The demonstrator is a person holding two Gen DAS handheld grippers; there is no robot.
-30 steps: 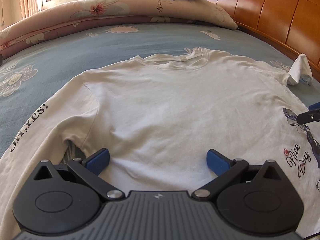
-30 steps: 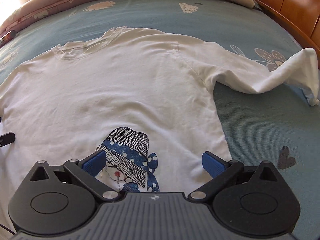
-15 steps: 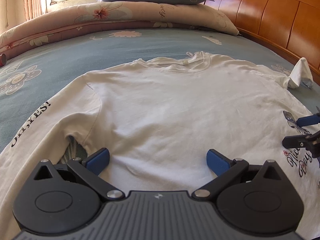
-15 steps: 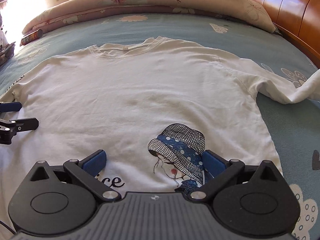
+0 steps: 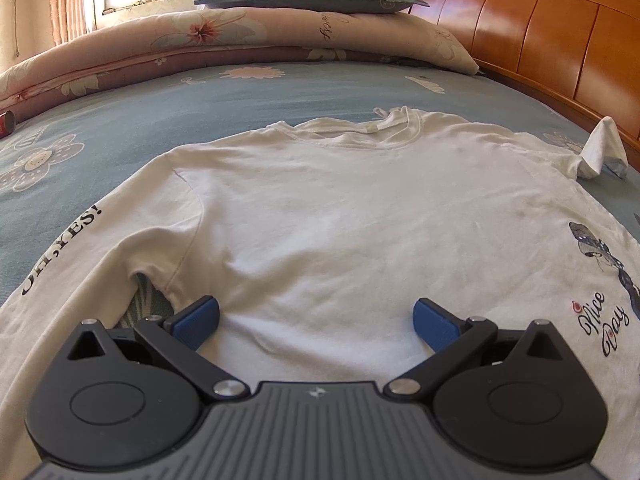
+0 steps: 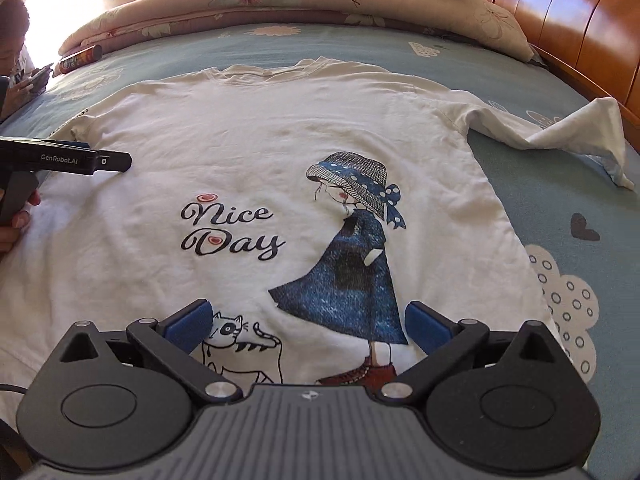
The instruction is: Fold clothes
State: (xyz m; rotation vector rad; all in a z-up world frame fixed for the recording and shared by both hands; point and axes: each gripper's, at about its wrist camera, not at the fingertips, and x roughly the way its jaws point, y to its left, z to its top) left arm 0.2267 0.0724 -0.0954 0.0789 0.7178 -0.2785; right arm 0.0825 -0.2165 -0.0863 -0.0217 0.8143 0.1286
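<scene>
Ok, I've got both grippers over the shirt, which lies face-up and flat on the bed, collar toward the pillows. L gripper spread wide, nothing between the pads, sitting by the armpit. R gripper also spread wide and empty, low over the hem near the cat print.

Risks from here, my read: the far sleeve is bunched and its cuff sticks up near the headboard, so if I fold the body w/o flattening it first, I'd trap a lump inside. Fabric is thin and limp; pinch too deep and I'd grab the sheet along w/ it, pinch too shallow and it slips out mid-lift. Grippers are close-ish, so they could bump if both swing inward.

View diffs: R cam gives me the full print, "Nice Day" and the girl in the hat, plus the L gripper from the side w/ fingers on its handle, and a can at the bed edge. L cam alone shows the near sleeve w/ its black lettering, and the armpit gap.
</scene>
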